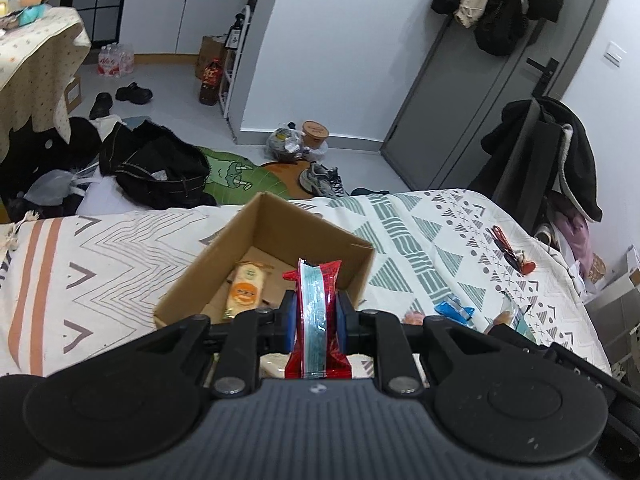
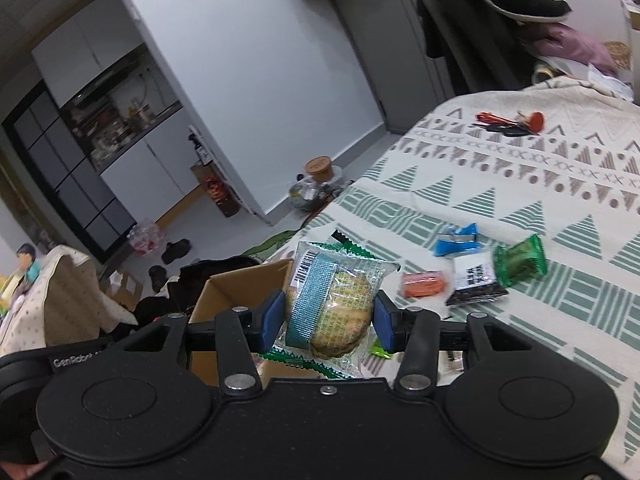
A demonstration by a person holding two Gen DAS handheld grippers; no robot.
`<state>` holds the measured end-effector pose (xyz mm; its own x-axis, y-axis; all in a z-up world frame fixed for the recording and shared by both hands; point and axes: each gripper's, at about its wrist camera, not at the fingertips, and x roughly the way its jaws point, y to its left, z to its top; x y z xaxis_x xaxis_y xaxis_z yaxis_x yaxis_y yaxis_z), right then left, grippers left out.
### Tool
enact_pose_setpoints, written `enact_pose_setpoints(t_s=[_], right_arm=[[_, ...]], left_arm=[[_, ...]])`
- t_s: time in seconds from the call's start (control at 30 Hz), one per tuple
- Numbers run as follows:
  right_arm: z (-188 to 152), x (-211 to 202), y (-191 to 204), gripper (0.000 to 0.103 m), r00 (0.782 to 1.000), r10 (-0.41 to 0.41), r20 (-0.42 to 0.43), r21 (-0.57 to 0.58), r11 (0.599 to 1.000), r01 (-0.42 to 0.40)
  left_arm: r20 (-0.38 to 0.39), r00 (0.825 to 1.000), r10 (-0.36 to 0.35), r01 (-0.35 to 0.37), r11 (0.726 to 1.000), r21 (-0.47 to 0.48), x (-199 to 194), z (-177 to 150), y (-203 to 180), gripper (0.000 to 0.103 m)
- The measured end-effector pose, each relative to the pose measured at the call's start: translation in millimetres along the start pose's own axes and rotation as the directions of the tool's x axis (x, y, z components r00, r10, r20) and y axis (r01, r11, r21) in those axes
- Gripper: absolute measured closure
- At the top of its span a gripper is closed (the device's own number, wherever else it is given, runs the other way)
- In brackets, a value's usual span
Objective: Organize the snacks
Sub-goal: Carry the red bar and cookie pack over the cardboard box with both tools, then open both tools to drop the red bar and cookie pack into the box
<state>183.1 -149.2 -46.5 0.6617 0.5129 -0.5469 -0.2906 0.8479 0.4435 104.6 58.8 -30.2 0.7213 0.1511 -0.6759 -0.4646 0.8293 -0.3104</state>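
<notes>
Open-topped cardboard box (image 1: pixel 264 264) at frame centre, one biscuit packet (image 1: pixel 244 290) inside, floor mostly free, loose snack packets (image 2: pixel 476 276) crowding bedspread (image 2: pixel 560 184) at right

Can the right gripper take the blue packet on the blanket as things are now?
Probably not yet: the right gripper is shut on a cookie packet. The blue packet lies uncovered on the blanket.

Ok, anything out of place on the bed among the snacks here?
Yes: a bunch of keys with a red fob lies on the patterned bedspread, apart from the loose snack packets. It is not a snack. Nothing looks spilled or torn.
</notes>
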Motion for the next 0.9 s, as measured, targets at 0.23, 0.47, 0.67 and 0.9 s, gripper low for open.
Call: enact_pose_setpoints(t_s=[0.23, 0.47, 0.67, 0.9], right_arm=[[-8, 12, 14, 0.057, 1.0, 0.002, -0.013, -0.032, 0.999, -0.002], [-17, 26, 31, 0.057, 0.999, 0.011, -0.041, -0.068, 0.998, -0.014], [-23, 41, 42, 0.057, 0.997, 0.016, -0.072, -0.088, 0.996, -0.022], [-30, 57, 59, 0.057, 0.994, 0.017, -0.112, -0.113, 0.993, -0.029]], left_arm=[[-0.026, 1.0, 0.011, -0.011, 0.999, -0.036, 15, 5, 25, 0.084], [-0.065, 0.998, 0.018, -0.023, 0.997, -0.067, 37, 8, 46, 0.084], [-0.103, 0.994, 0.033, -0.041, 0.996, -0.076, 56, 10, 57, 0.084], [-0.145, 0.989, 0.028, -0.041, 0.995, -0.088, 66, 16, 68, 0.079]])
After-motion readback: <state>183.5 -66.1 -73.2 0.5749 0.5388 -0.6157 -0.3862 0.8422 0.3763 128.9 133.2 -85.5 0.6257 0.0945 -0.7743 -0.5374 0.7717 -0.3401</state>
